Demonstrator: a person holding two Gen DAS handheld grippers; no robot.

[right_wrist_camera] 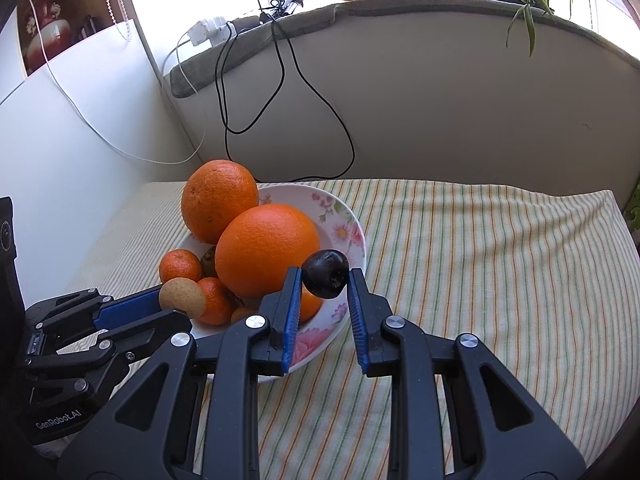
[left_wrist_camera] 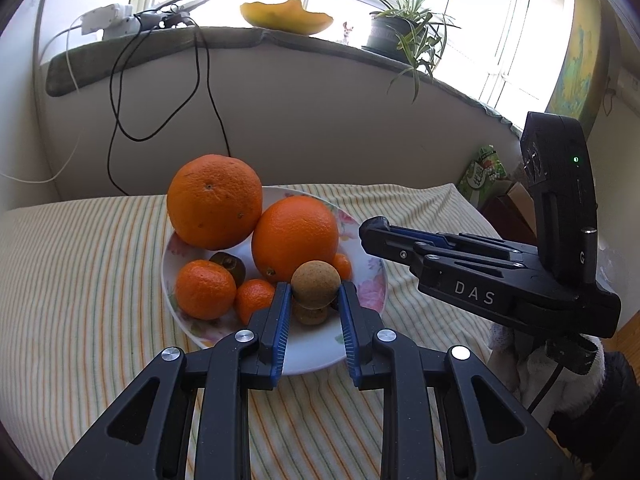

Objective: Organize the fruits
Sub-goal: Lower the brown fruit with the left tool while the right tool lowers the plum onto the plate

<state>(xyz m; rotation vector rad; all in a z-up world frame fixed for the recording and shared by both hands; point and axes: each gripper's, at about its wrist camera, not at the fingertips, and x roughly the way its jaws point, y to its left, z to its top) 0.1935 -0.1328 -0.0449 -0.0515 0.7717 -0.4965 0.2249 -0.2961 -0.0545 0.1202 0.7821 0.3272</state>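
A flowered white plate (left_wrist_camera: pixel 372 280) (right_wrist_camera: pixel 348 216) on the striped cloth holds two big oranges (left_wrist_camera: pixel 214 200) (left_wrist_camera: pixel 294 236), several small mandarins (left_wrist_camera: pixel 205 289) and a dark brown fruit (left_wrist_camera: pixel 230 266). My left gripper (left_wrist_camera: pixel 315 294) is shut on a tan longan (left_wrist_camera: pixel 316 283), held over the plate's near side above another longan (left_wrist_camera: pixel 310 315); it also shows in the right wrist view (right_wrist_camera: pixel 182 298). My right gripper (right_wrist_camera: pixel 325 276) is shut on a dark purple round fruit (right_wrist_camera: pixel 325 274) at the plate's right rim; in the left wrist view its fingertips (left_wrist_camera: pixel 374 228) hide the fruit.
The striped cloth (right_wrist_camera: pixel 480 260) stretches wide to the right of the plate. A padded ledge behind carries a yellow bowl (left_wrist_camera: pixel 286 16), a potted plant (left_wrist_camera: pixel 404 32) and a power strip (left_wrist_camera: pixel 106 20) with cables hanging down. A green packet (left_wrist_camera: pixel 482 174) lies at the far right.
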